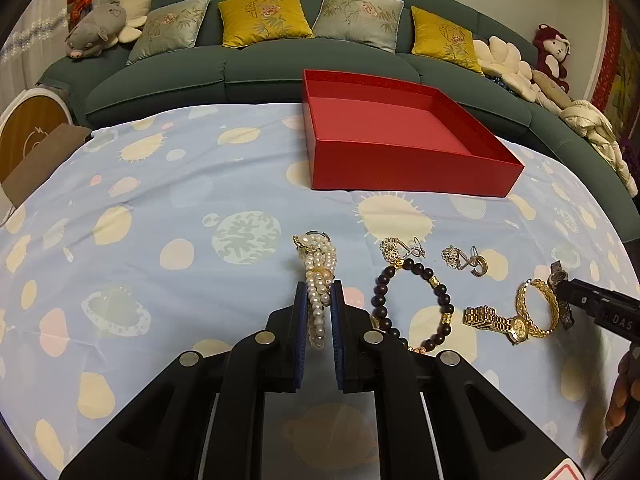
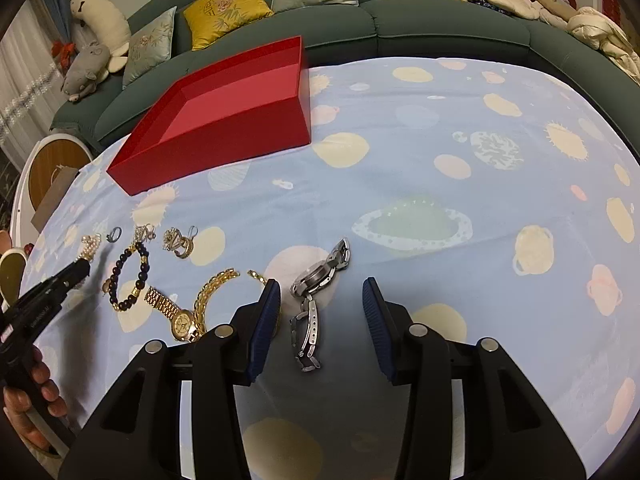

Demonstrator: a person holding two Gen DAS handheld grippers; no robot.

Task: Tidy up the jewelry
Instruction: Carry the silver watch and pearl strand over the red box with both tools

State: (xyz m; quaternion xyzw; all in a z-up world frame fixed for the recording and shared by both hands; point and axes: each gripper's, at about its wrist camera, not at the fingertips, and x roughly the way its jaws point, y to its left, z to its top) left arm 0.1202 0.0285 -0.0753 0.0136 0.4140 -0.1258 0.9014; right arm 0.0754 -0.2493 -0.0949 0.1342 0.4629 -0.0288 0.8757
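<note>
- Light-blue planet-print cloth (image 1: 160, 200) covered the table.
- On it lay an open red cardboard box (image 1: 400, 168), a dark wooden bead bracelet (image 1: 412, 304), a gold watch (image 1: 504, 322) and a silver metal watch (image 2: 316, 296).

Both wrist views ride grippers, angled down, close over worktop (image 1: 160, 184), facing sofa (image 1: 248, 72). Left sits left of right; both share red box (image 1: 400, 140), gold watch (image 2: 180, 316).

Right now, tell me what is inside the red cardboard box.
Nothing shows inside the red cardboard box: only its bare pink floor. The near wall hides the front strip of floor in both views, so something small there cannot be ruled out.
</note>
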